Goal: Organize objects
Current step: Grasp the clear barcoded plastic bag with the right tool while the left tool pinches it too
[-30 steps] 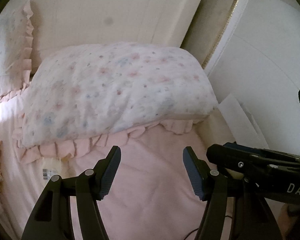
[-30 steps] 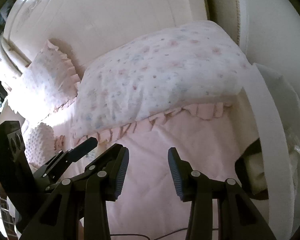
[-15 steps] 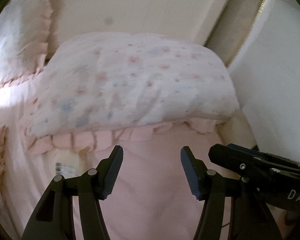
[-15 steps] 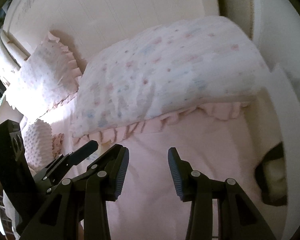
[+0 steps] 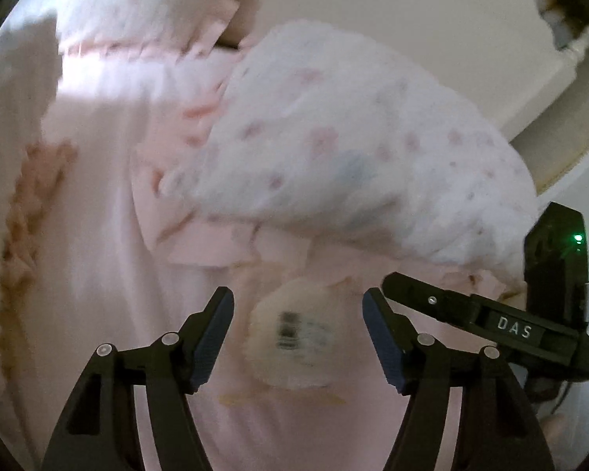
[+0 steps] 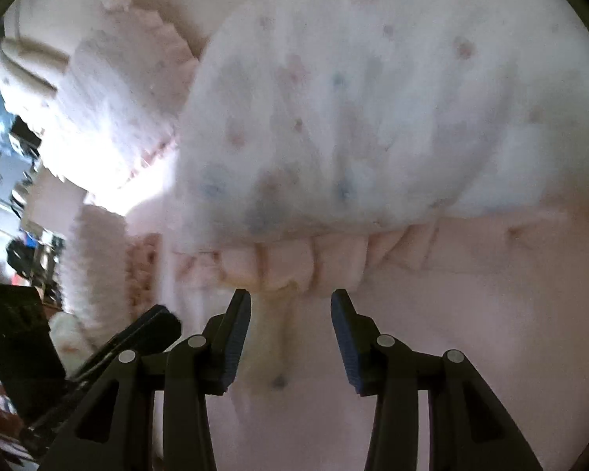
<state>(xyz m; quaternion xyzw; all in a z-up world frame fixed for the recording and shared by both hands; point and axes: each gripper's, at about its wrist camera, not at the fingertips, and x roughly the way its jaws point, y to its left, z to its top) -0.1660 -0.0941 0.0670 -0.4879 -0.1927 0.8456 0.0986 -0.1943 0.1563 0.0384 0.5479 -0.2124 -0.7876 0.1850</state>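
**Both grippers poised at the frilled edge of the floral pillow**

A floral pillow [image 5: 357, 149] lay on a pink bed sheet [image 5: 110, 274], its white case dotted with pink and blue flowers and edged with a pink ruffle [image 6: 294, 263]. In the left wrist view its long axis ran on a slant, from the upper left near the middle of the bed down to the lower right, where its end pointed toward the cream headboard [image 5: 432, 27] and the bed's side. In the right wrist view the same pillow [image 6: 373, 110] filled most of the frame, its long side running roughly across the picture and the ruffled edge facing the camera.

The left gripper [image 5: 296, 337] hung over the sheet just short of the ruffle, its jaws parting and gripping nothing. Between them, on the sheet, lay a pale fabric label [image 5: 294, 337] with a blurred dark barcode; whether the pads touched it could not be told, though they stood clear at either side. The right gripper [image 6: 290, 314] showed its tips just at the ruffle, jaws also widening, with only sheet and frill seen between them and no pad pressing on cloth. Its body appeared at the right of the left view, a green light glowing on it.

A second frilled pillow [image 6: 110, 90] stood against the headboard farther left, and a white bobbled cushion [image 6: 94, 267] lay near it.
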